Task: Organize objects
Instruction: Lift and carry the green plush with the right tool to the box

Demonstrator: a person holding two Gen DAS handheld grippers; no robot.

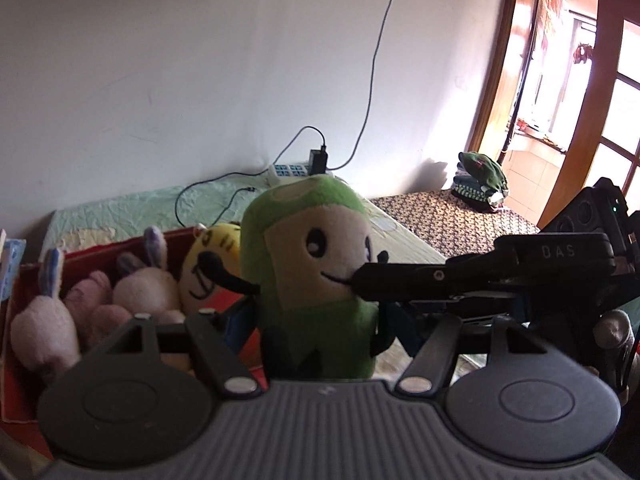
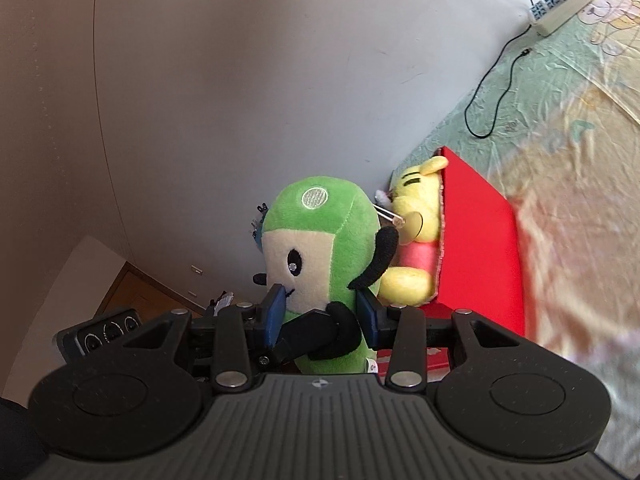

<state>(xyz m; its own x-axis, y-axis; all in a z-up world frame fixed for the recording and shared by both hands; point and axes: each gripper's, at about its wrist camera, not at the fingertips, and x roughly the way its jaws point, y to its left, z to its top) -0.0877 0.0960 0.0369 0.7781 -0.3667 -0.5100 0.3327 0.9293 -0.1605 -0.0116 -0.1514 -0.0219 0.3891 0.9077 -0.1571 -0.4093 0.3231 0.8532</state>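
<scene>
Up close in the left wrist view, the green plush doll point(image 1: 316, 280) stands upright between the left gripper point(image 1: 316, 332)'s two fingers, which press against its lower body from either side, so this tool is clamped on the doll. From the right edge, the right gripper point(image 1: 372, 280) reaches across level and its black finger meets the doll's cream face by the mouth. Behind and left of the doll sits a red box point(image 1: 24, 280) holding pale pink rabbit toys point(image 1: 140, 292) and a yellow plush point(image 1: 208, 264) with a drawn smile. The box rests on a bed with a light green sheet point(image 1: 132, 204); a white power strip point(image 1: 288, 172) with a black plug and cables lies at the wall. Farther right, folded clothes point(image 1: 482, 180) are piled on a dark patterned cover near a wooden door.

Now the right wrist view, which is tilted: the green plush doll point(image 2: 324, 240) fills the middle, with the right gripper point(image 2: 326, 312)'s blue pads squeezing its lower half, one on the face side and one behind its black arm. A black finger of the left gripper point(image 2: 304, 336) crosses in front of the doll's base. Just beside the doll, the yellow plush point(image 2: 416, 240) with a pink shirt leans in the red box point(image 2: 480, 248), and the sheet point(image 2: 560, 120) spreads to the right with the power strip point(image 2: 560, 4) at the top.
</scene>
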